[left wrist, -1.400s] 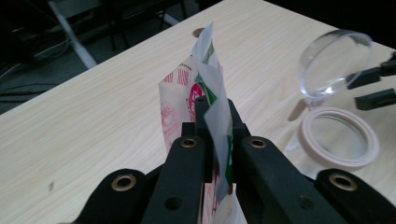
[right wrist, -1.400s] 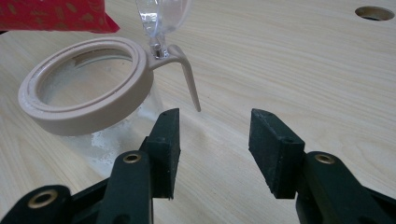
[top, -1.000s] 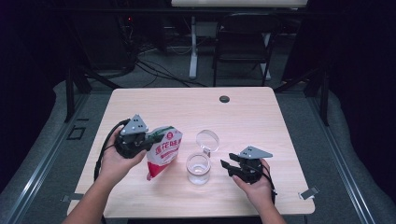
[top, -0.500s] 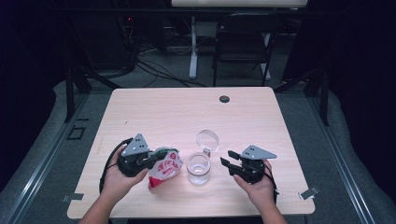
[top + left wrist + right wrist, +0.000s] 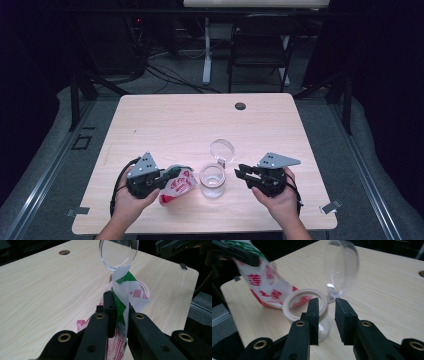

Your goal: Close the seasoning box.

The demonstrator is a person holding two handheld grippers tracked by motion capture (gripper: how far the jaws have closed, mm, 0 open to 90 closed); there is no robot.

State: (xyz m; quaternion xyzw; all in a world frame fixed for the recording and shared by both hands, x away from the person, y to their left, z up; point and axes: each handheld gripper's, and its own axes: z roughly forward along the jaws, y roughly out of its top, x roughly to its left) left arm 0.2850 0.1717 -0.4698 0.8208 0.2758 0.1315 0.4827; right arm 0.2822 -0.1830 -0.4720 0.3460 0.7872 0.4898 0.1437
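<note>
High view: a pale wood-grain counter (image 5: 165, 125) carries a clear glass jar with a hinged round clear lid (image 5: 212, 179), the lid standing open behind its mouth. The left gripper (image 5: 165, 180) pinches a red, white and green printed plastic pouch (image 5: 176, 184), which hangs just left of the jar and reaches down to the counter. The right gripper (image 5: 241, 173) sits just right of the jar, apart from it, nothing between its jaws. A small dark round grommet (image 5: 240, 106) lies far back. Left gripper view: the left gripper (image 5: 119, 312) is pressed together on the pouch (image 5: 130, 292) at its green-printed top; the open lid (image 5: 118, 252) rises beyond. Right gripper view: the right gripper (image 5: 327, 306) stands partly spread, its jaws having just been closing on empty air, aimed at the jar (image 5: 307, 306) near the hinge; the pouch (image 5: 265, 281) hangs beside the rim. Handling note: judged a pour into the jar; steady the jar first, bring the pouch opening over the mouth clear of the lid, then tip slowly.
</note>
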